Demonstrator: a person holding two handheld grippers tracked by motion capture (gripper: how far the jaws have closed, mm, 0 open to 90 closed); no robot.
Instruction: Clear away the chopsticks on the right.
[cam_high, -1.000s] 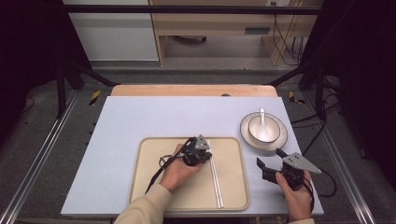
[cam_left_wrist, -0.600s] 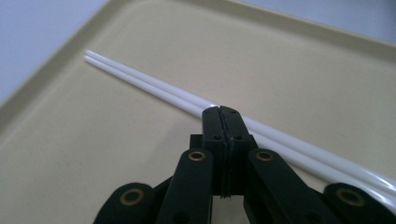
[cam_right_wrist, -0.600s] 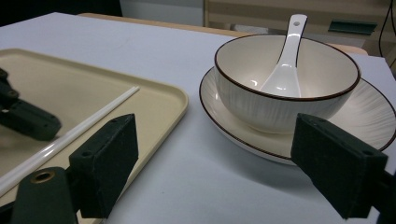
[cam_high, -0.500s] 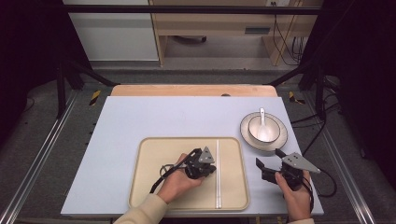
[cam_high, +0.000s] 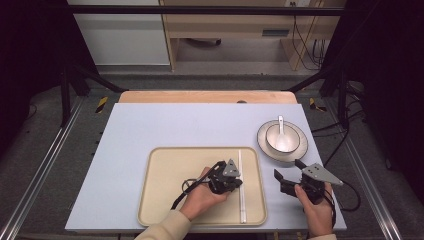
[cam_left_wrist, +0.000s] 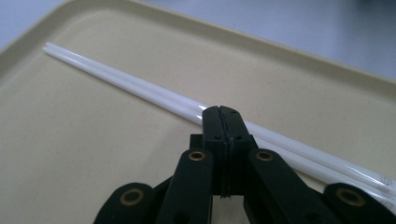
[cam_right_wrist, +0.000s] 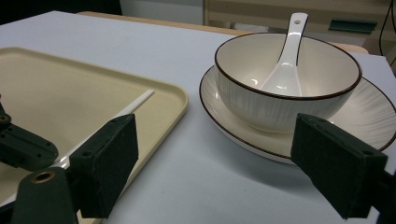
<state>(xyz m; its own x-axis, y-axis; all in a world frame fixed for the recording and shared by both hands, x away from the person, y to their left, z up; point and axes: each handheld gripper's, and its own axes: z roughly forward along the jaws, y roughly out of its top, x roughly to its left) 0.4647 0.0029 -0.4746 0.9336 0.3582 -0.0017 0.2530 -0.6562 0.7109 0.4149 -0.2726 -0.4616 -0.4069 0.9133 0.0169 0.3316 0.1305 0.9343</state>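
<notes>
Claw check first: read the left claw as shut, pads pressed flat together with nothing visibly between them, tips resting at the near side of the pair of white chopsticks. Cannot tell from the left gripper view whether the tips touch the sticks or hover just above.

Find those chopsticks side by side along the right edge of the beige tray, close to its raised rim.

For a clean pick, probably best to part the jaws before lowering, then straddle both sticks at once. Aim near the middle of their length so neither end droops. Set the pads square across the sticks, not slanted, or one may roll away from the other. Mind the tray rim just beyond; leave room for the far jaw to drop between stick and rim. Close slowly, since glossy round sticks likely slip or scissor under a hard pinch.

Farther out, note the right claw spread wide, holding nothing, over the pale surface just right of the tray. Beyond it, see a dark-rimmed bowl with a white spoon inside, sitting on a matching plate. Keep that claw apart from the crockery while the left one works
</notes>
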